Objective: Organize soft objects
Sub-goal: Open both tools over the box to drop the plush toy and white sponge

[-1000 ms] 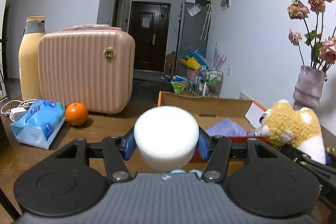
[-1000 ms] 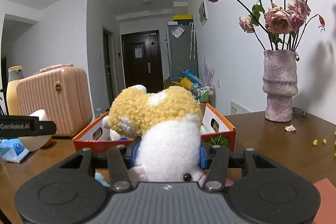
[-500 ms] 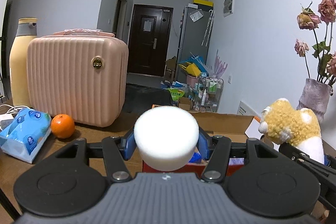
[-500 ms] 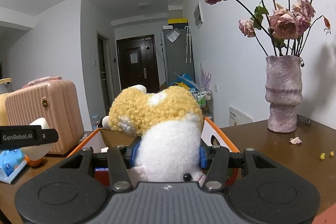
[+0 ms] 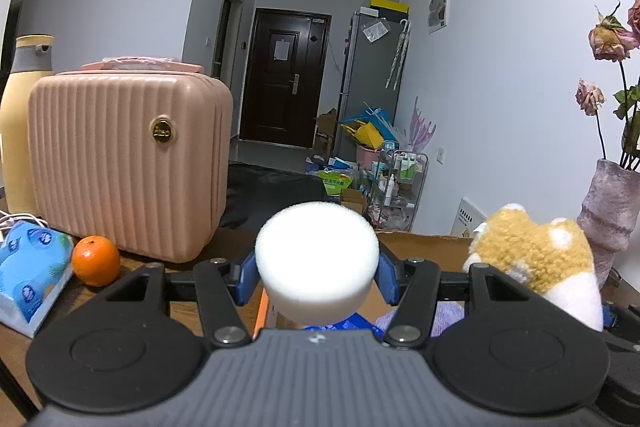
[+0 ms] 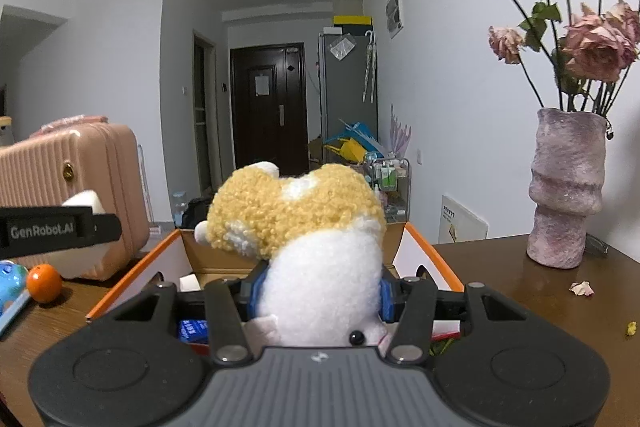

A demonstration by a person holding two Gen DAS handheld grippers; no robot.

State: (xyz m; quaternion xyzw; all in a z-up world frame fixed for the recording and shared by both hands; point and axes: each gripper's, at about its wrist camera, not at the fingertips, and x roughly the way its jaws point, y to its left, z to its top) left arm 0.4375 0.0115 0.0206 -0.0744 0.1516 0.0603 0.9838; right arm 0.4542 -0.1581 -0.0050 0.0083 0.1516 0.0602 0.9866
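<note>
since the earlier pictures both tongs have moved up and closer to the box (image 6: 424,255), so the pink case (image 5: 128,163) and the orange (image 5: 96,261) now sit lower and more to the side. the left tongs (image 5: 318,277) are squeezed on a round white sponge (image 5: 317,259). the right tongs (image 6: 320,297) are squeezed on a yellow and white plush toy (image 6: 312,235), which stands tall with its head up and tipped a bit to the left. the open box sits on the brown worktop (image 6: 520,291), just in front of both tongs and a little below them. the toy hangs over the near edge of the box, right in the middle. the sponge is over the left part of the box. i think the right hand is a bit nearer, so the toy may go in first. the vase (image 6: 566,187) stands off to the right, well apart.
</note>
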